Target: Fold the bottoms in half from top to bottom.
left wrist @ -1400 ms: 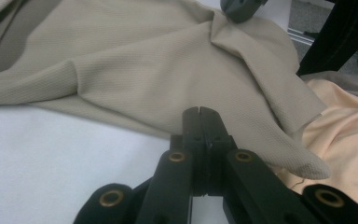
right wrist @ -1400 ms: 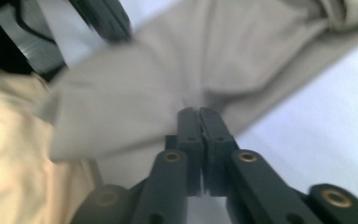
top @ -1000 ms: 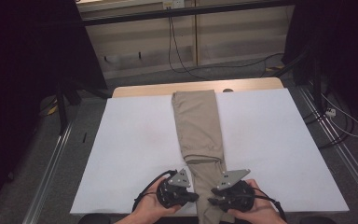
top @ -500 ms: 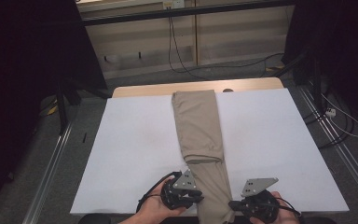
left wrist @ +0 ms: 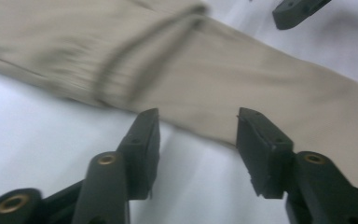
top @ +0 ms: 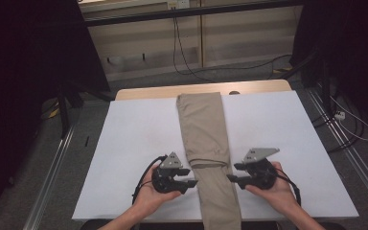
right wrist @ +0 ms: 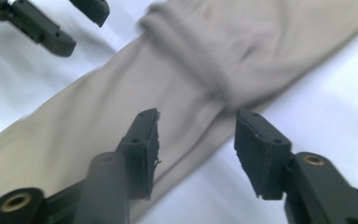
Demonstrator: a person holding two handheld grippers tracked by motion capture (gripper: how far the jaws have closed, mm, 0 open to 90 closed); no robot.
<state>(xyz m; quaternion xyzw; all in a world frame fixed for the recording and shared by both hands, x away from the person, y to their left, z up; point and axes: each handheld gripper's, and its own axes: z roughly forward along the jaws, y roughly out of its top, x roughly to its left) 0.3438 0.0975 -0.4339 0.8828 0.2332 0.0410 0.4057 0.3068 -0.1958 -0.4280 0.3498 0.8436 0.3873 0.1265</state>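
Observation:
Beige trousers (top: 202, 129), folded into a long strip, lie down the middle of the white table cover (top: 134, 139), and their near end hangs over the front edge. My left gripper (top: 189, 176) sits just left of the strip, my right gripper (top: 233, 172) just right of it, both pointing inward at it. The jaws of both have just been opening. In the left gripper view my left gripper (left wrist: 198, 126) stands open with the cloth's edge (left wrist: 205, 88) just past its tips. My right gripper (right wrist: 196, 128) is open above the cloth (right wrist: 121, 102), not pressing it.
A wooden table edge (top: 258, 86) shows beyond the white cover. Metal rails (top: 52, 167) run along both sides of the table, and cables (top: 354, 124) lie on the floor at the right. White cover lies bare on either side of the trousers.
Both grippers were shut close together at the trousers' near end. They have since moved apart and away from the front edge, and their jaws have opened off the cloth.

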